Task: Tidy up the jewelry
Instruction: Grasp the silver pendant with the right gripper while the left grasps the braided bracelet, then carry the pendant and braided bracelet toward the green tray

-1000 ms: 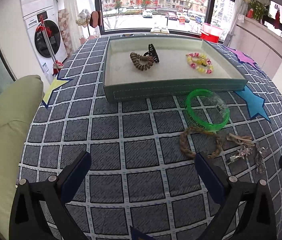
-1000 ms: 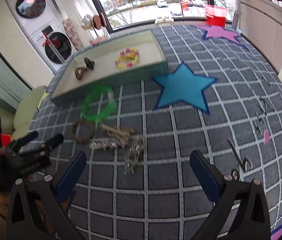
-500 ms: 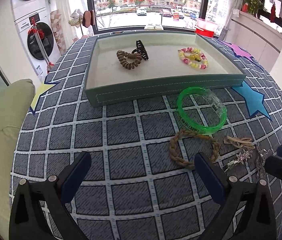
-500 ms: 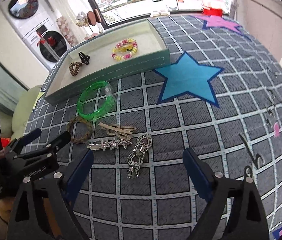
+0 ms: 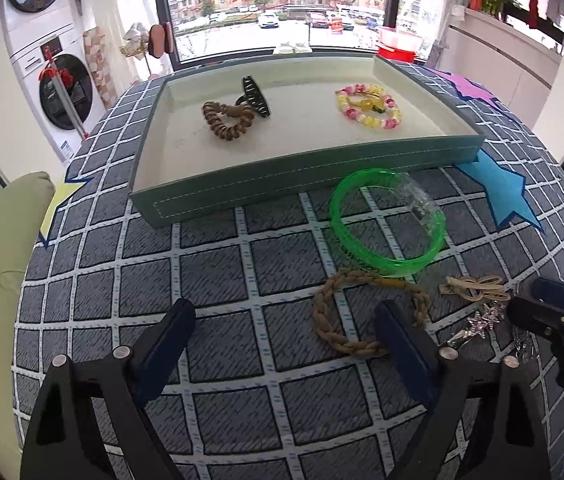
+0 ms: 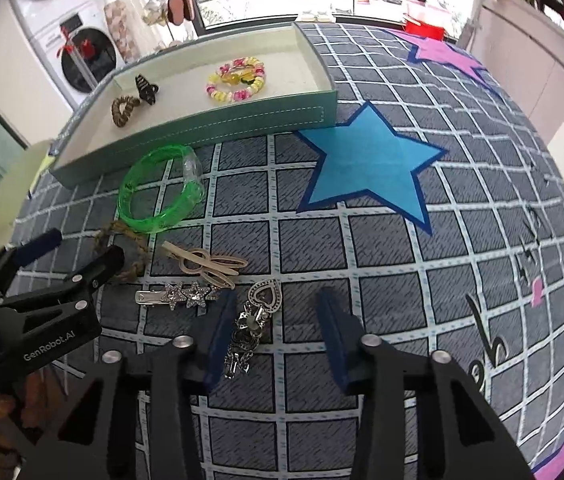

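Near the bench's front, the right tongs have just been closing, half-narrowed astride a silver heart-charm brooch, pads not yet pressing. Left tongs gape wide, 1 finger over the braided bracelet. Open cloth lies rightward; the tray edges the far side.

Two wrist fisheyes, angled steeply down, close (sharing tray, bangle)

tray at back of counter, hair tie, claw clip and bead bracelet inside tray, bangle just in front of tray, braided cord nearer than bangle, star clip, bow clip and heart pendant further from tray
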Available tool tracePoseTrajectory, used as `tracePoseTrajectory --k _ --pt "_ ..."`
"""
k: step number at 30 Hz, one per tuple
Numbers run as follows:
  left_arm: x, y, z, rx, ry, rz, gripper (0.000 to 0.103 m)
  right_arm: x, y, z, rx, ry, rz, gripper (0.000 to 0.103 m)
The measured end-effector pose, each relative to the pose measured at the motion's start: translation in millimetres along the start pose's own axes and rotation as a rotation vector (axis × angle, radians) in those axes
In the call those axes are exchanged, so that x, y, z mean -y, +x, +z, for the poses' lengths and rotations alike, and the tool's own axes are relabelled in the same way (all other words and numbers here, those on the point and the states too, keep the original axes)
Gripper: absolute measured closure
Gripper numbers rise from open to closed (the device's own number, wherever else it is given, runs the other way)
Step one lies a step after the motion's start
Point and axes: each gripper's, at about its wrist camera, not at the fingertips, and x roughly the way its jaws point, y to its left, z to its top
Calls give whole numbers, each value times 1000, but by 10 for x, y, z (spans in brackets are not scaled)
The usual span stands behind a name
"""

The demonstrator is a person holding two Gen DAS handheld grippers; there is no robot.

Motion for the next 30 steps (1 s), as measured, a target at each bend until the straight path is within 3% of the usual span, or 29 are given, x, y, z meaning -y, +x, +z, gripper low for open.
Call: tracePoseTrajectory --k 4,8,11,16,17,30 --pt "73 -33 12 2 36 -19 17 -73 7 7 -3 -44 -27 77" --pt "123 -51 24 -4 53 -41 28 -36 -2 0 -2 -28 -2 78" --pt "131 -58 29 -10 49 -60 35 89 -18 -5 -2 41 63 80" --pt "171 -80 29 -3 71 -82 67 266 -46 -34 -1 133 138 85" --pt "181 -84 24 0 78 -86 83 297 -61 -38 3 146 145 85" --pt "-7 -275 -11 39 -4 -166 83 400 -200 -43 48 176 186 85"
